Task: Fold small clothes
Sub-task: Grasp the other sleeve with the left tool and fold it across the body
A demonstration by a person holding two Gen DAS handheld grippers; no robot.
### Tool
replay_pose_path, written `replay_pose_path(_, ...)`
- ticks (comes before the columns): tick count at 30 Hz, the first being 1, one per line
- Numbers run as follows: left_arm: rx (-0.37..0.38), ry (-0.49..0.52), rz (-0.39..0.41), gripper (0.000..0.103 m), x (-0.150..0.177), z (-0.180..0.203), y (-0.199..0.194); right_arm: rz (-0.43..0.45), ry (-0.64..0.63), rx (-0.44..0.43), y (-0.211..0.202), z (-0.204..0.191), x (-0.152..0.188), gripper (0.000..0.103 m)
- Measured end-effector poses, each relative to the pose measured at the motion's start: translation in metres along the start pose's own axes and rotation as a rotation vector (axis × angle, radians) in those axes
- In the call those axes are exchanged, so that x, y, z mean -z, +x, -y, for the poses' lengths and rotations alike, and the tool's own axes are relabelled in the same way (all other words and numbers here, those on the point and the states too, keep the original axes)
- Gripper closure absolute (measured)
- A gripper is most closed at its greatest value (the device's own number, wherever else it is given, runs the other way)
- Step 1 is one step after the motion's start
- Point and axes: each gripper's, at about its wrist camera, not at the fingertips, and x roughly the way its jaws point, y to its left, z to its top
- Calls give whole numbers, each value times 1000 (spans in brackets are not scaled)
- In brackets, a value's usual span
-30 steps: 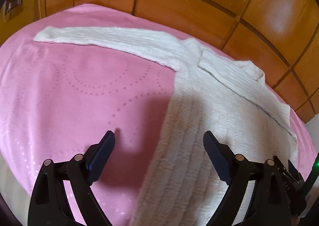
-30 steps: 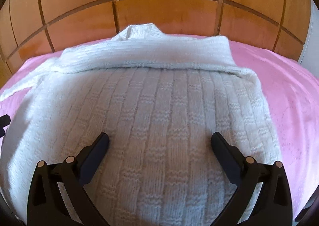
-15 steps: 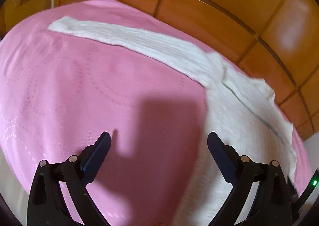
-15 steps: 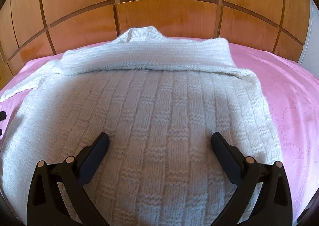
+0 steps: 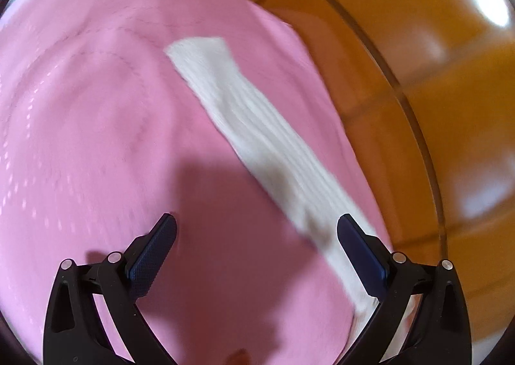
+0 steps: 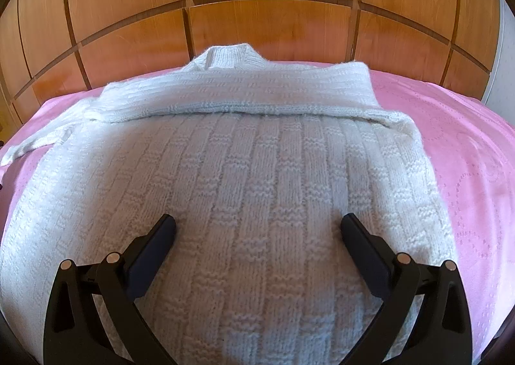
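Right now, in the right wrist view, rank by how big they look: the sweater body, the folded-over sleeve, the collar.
1. Sweater body, largest, though nearest the camera.
2. Folded-over sleeve, a band across the top.
3. Collar, smallest, also farthest away.

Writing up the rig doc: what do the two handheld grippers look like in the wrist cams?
Both match: left gripper and right gripper have black plastic frames with triangular cutouts, silver pivot pins, and two angled fingers with dark navy pads; the left ones show a fine knurled texture. No cables, markings or sleeves visible.
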Motion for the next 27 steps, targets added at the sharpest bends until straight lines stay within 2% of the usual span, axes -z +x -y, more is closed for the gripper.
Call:
replay_pose_path(3,0,-99,28,5,-26,-8,9,0,0,1,0,0,0,2)
replay_pose_path(6,-59,-103,40,22,-47,-7,24,-1,-1,3,1,0,-1,2)
replay_pose_path(9,-73,-109,43,41,-62,-7,36,-2,-3,4,1,-1,-1,2)
replay_pose_path(10,-64,-108,33,56,-67,-5,40,-2,-3,3,1,-1,-1,2)
replay_pose_path(11,-50,-109,7,82,-72,-5,46,-2,-1,2,1,-1,-1,2)
replay_pose_path(12,-47,-115,-17,94,-73,-7,51,-3,0,1,2,-1,-1,2)
replay_pose_path(14,-53,-104,-27,97,-70,-2,53,-3,0,0,2,-1,-1,2)
replay_pose_path(16,-24,-36,-17,97,-63,16,52,-2,0,0,2,-1,-2,2)
replay_pose_path(20,94,142,-47,97,-26,70,36,-2,0,0,1,-1,-1,2)
replay_pose_path(23,198,340,-89,97,30,128,23,-2,0,1,1,-2,-2,2)
replay_pose_path(27,305,516,-176,97,107,183,19,0,2,-4,2,-1,-3,2)
